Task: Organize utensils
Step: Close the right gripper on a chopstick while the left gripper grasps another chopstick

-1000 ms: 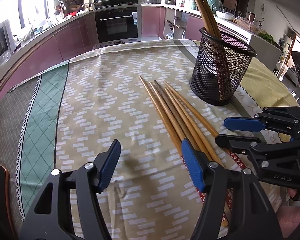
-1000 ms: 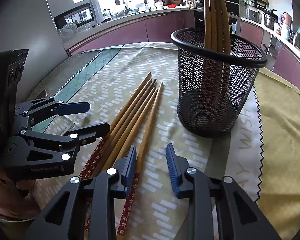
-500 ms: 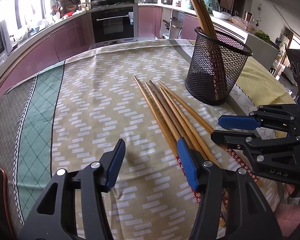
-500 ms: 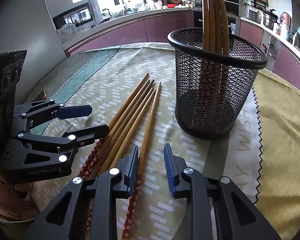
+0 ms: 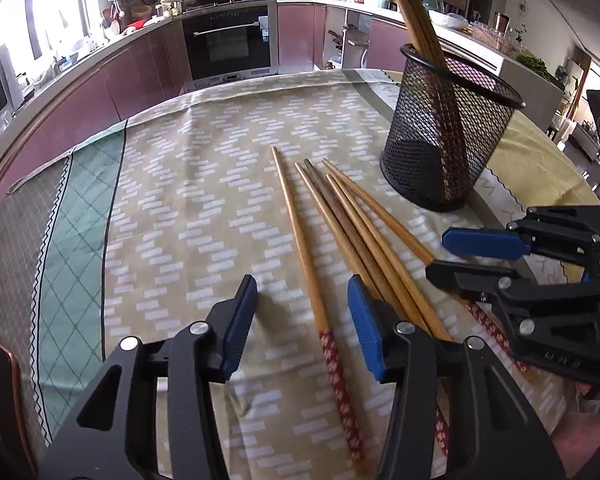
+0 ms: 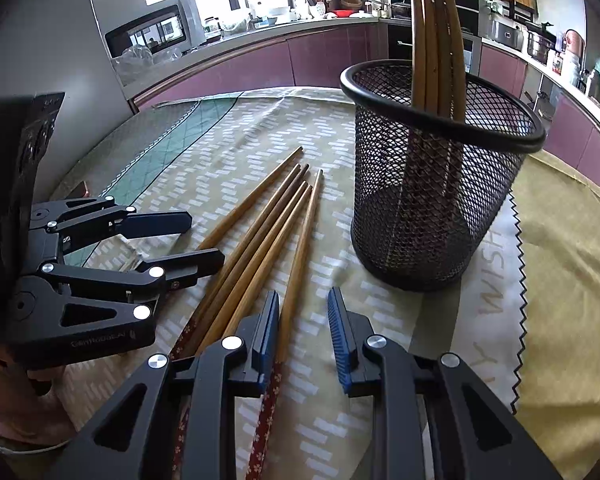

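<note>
Several wooden chopsticks (image 5: 340, 220) with red patterned ends lie side by side on the tablecloth; they also show in the right wrist view (image 6: 260, 236). A black mesh holder (image 5: 448, 136) stands upright behind them with several chopsticks in it; it also shows in the right wrist view (image 6: 432, 184). My left gripper (image 5: 302, 320) is open, low over the cloth, its jaws either side of the leftmost chopstick (image 5: 300, 236). My right gripper (image 6: 303, 326) is open and straddles the rightmost chopstick (image 6: 300, 256). Each gripper shows in the other's view: the right (image 5: 460, 254), the left (image 6: 196, 236).
The table wears a beige patterned cloth (image 5: 204, 208) with a green band (image 5: 76, 216) at the left and a yellow cloth (image 6: 560, 264) at the right. Kitchen counters and an oven (image 5: 228, 40) lie beyond the table's far edge.
My left gripper has moved right and narrowed, so the leftmost chopstick now lies between its jaws. My right gripper has edged forward and lower over the rightmost chopstick.
</note>
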The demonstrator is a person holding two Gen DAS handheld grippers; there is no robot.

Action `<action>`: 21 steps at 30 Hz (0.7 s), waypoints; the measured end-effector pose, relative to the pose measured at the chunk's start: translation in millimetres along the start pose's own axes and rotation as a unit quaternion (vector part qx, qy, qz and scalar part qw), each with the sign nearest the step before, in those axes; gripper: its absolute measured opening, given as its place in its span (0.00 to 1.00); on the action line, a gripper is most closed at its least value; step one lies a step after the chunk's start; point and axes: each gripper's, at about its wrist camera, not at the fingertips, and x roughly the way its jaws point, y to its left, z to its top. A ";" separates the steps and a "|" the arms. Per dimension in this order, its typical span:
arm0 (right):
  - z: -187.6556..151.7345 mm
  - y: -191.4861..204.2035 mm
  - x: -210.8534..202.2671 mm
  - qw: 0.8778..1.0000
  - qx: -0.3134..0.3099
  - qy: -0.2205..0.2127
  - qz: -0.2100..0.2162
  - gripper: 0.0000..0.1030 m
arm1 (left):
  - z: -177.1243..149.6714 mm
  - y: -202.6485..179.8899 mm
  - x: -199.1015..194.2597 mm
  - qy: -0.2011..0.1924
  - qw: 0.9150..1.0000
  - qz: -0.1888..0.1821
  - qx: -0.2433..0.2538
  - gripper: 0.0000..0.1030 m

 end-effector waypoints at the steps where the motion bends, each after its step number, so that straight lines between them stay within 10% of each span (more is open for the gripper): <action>1: 0.6 0.5 0.8 1.000 -0.002 0.000 -0.002 0.20 | 2.2 0.5 2.4 0.000 1.000 0.001 -0.002 0.46; 8: 3.8 -8.3 2.6 0.999 0.030 -0.005 0.014 0.05 | 13.0 7.4 9.1 0.000 1.000 -0.005 -0.021 0.09; 21: 4.1 -22.1 -32.1 0.994 0.062 -0.056 0.070 0.05 | 5.9 13.7 -24.2 -0.033 0.998 -0.042 -0.044 0.08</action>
